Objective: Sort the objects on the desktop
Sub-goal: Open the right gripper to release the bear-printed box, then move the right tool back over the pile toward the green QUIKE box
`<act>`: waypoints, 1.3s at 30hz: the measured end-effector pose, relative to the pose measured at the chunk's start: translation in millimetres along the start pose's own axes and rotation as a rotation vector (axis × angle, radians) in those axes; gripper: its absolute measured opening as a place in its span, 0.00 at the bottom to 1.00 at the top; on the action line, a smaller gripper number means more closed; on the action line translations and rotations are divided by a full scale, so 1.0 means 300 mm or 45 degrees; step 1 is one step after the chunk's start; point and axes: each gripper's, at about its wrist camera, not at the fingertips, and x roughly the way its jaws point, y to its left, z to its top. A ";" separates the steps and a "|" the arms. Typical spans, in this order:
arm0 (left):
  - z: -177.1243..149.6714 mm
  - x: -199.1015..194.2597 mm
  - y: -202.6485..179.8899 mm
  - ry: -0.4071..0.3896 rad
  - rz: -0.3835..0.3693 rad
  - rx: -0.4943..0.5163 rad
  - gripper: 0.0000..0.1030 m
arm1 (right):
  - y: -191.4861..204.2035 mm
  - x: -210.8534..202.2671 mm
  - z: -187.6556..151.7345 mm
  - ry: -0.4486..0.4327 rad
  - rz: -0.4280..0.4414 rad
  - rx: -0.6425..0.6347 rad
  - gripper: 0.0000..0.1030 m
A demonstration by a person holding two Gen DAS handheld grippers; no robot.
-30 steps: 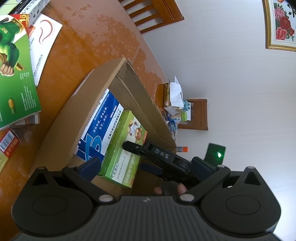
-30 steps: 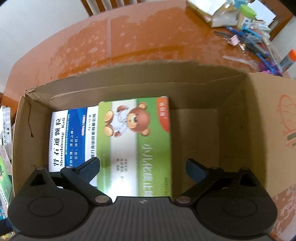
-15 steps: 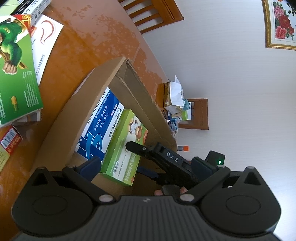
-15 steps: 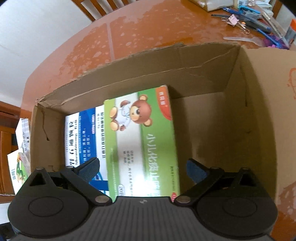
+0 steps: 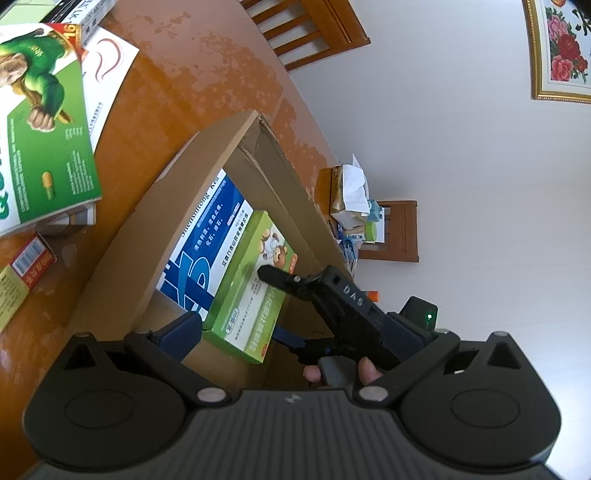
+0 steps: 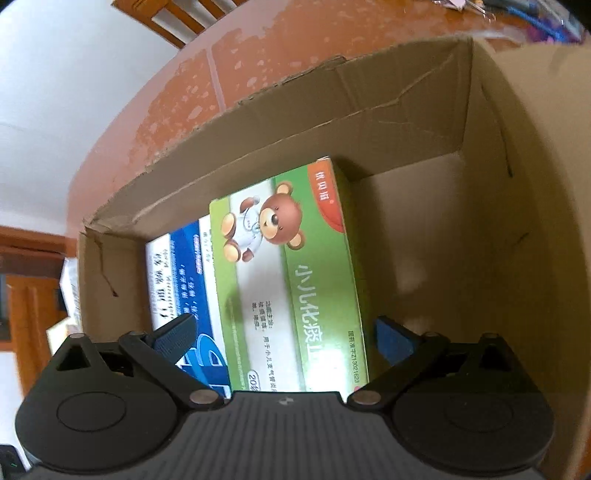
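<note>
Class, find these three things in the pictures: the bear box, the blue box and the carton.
Bear box (image 6: 288, 280): right wrist view, middle of its printed top face.
Blue box (image 5: 207, 236): left wrist view, its blue top face.
Carton (image 6: 332, 110): right wrist view, inner side of its far wall.

left gripper: black ribbed body, blue-padded fingers | right gripper: same, white "DAS" lettering

a home dining room; wooden table, chair, framed floral picture
</note>
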 end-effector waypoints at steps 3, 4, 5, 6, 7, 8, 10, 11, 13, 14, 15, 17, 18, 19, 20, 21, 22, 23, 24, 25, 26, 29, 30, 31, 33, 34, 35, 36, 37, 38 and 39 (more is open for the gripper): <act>-0.006 -0.006 0.003 -0.005 0.001 -0.005 1.00 | -0.006 0.002 0.003 -0.002 0.021 0.004 1.00; -0.008 -0.007 0.004 -0.005 0.003 -0.006 1.00 | -0.007 0.003 0.004 -0.001 0.026 0.002 1.00; -0.010 -0.008 0.005 -0.006 0.004 -0.008 1.00 | -0.008 0.004 0.005 -0.001 0.031 0.000 1.00; -0.013 -0.010 0.006 -0.006 0.006 -0.009 1.00 | -0.007 0.002 0.005 -0.003 0.025 -0.004 1.00; -0.015 -0.014 0.005 -0.007 0.007 -0.007 1.00 | -0.005 -0.001 0.005 -0.004 0.018 -0.007 1.00; -0.017 -0.019 0.004 -0.009 0.007 -0.005 1.00 | -0.004 -0.003 0.004 -0.006 0.012 -0.010 1.00; -0.021 -0.031 0.002 -0.013 0.008 -0.002 1.00 | 0.006 -0.030 -0.005 -0.038 -0.002 -0.021 1.00; -0.025 -0.038 0.001 -0.017 0.008 0.001 1.00 | 0.013 -0.046 -0.012 -0.053 -0.003 -0.034 1.00; -0.036 -0.060 -0.004 -0.028 0.019 0.020 1.00 | 0.038 -0.080 -0.032 -0.088 0.001 -0.094 1.00; -0.043 -0.072 -0.007 -0.033 0.024 0.033 1.00 | 0.051 -0.098 -0.043 -0.110 -0.001 -0.129 1.00; -0.052 -0.088 -0.011 -0.041 0.034 0.056 1.00 | 0.072 -0.123 -0.059 -0.150 -0.012 -0.185 1.00; -0.075 -0.123 -0.017 -0.057 0.054 0.105 1.00 | 0.115 -0.178 -0.103 -0.258 -0.031 -0.330 1.00; -0.090 -0.144 -0.014 -0.068 0.067 0.129 1.00 | 0.140 -0.209 -0.129 -0.315 -0.040 -0.418 1.00; -0.108 -0.169 -0.006 -0.082 0.085 0.153 1.00 | 0.165 -0.239 -0.154 -0.372 -0.049 -0.506 1.00; -0.125 -0.193 0.005 -0.096 0.105 0.172 1.00 | 0.196 -0.250 -0.177 -0.396 -0.048 -0.606 1.00; -0.146 -0.223 0.024 -0.111 0.128 0.187 1.00 | 0.227 -0.260 -0.199 -0.418 -0.046 -0.706 1.00; -0.162 -0.247 0.042 -0.123 0.147 0.191 1.00 | 0.268 -0.261 -0.227 -0.424 -0.043 -0.805 1.00; -0.177 -0.272 0.061 -0.134 0.165 0.194 1.00 | 0.303 -0.262 -0.255 -0.420 -0.048 -0.890 1.00; -0.195 -0.299 0.088 -0.147 0.182 0.192 1.00 | 0.331 -0.260 -0.269 -0.405 -0.059 -0.947 1.00; -0.206 -0.319 0.110 -0.156 0.191 0.184 1.00 | 0.368 -0.255 -0.290 -0.372 -0.064 -1.006 1.00; -0.216 -0.339 0.132 -0.166 0.200 0.176 1.00 | 0.403 -0.249 -0.304 -0.340 -0.052 -1.051 1.00; -0.236 -0.396 0.193 -0.199 0.222 0.134 1.00 | 0.521 -0.217 -0.341 -0.279 0.028 -1.154 1.00; -0.240 -0.414 0.210 -0.211 0.228 0.120 1.00 | 0.573 -0.201 -0.348 -0.257 0.016 -1.182 1.00; -0.242 -0.431 0.225 -0.226 0.231 0.110 1.00 | 0.626 -0.184 -0.355 -0.235 0.002 -1.211 1.00; -0.241 -0.468 0.246 -0.255 0.233 0.098 1.00 | 0.732 -0.132 -0.363 -0.177 -0.040 -1.285 1.00; -0.239 -0.482 0.250 -0.265 0.242 0.101 1.00 | 0.783 -0.097 -0.377 -0.142 -0.066 -1.339 1.00; -0.237 -0.495 0.254 -0.272 0.254 0.107 1.00 | 0.833 -0.062 -0.391 -0.106 -0.093 -1.393 1.00; -0.235 -0.506 0.257 -0.281 0.259 0.113 1.00 | 0.882 -0.017 -0.407 -0.062 -0.128 -1.454 1.00; -0.230 -0.518 0.263 -0.288 0.258 0.115 1.00 | 0.911 0.011 -0.430 -0.030 -0.156 -1.501 1.00; -0.227 -0.526 0.270 -0.291 0.255 0.111 1.00 | 0.938 0.045 -0.444 -0.015 -0.186 -1.536 1.00; -0.223 -0.534 0.278 -0.295 0.253 0.106 1.00 | 0.966 0.080 -0.457 0.000 -0.216 -1.569 1.00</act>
